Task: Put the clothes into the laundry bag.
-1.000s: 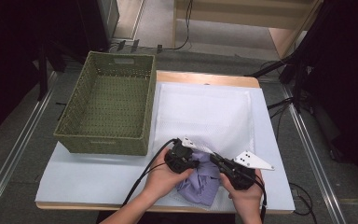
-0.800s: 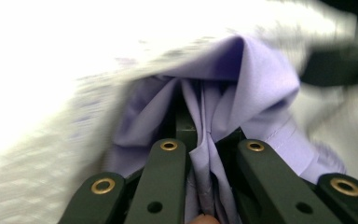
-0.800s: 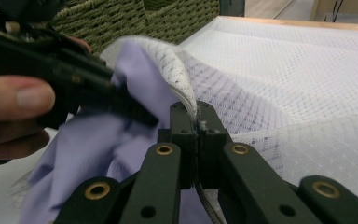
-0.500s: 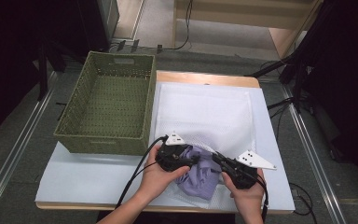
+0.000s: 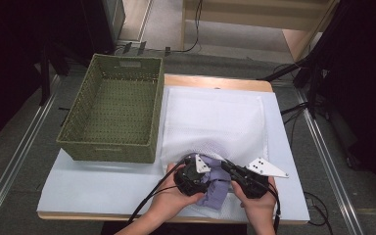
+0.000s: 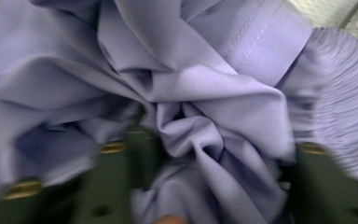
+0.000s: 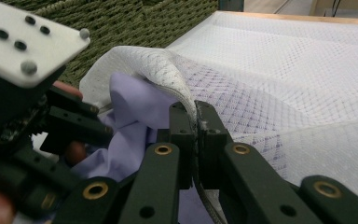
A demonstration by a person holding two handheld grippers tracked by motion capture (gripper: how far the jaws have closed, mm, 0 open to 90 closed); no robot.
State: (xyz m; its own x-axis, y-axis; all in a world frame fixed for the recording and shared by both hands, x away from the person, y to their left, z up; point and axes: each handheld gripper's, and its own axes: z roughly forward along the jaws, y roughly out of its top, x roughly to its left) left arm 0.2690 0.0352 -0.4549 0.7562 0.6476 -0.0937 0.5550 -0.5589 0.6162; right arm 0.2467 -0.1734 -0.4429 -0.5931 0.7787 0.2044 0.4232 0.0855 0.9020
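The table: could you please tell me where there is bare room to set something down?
Bare table lies in front of the green basket, left of the hands. The basket itself is empty. The near edge by the purple garment, mesh bag and both claws is crowded.

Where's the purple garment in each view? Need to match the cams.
High view: purple garment at bottom centre, between the two hand-held grippers, partly inside the white mesh bag.
Left gripper view: its crumpled folds span nearly the whole picture.
Right gripper view: left of centre, under the bag's lifted rim.
Shared landmark: the mesh bag's rim, seen top right in the left gripper view.
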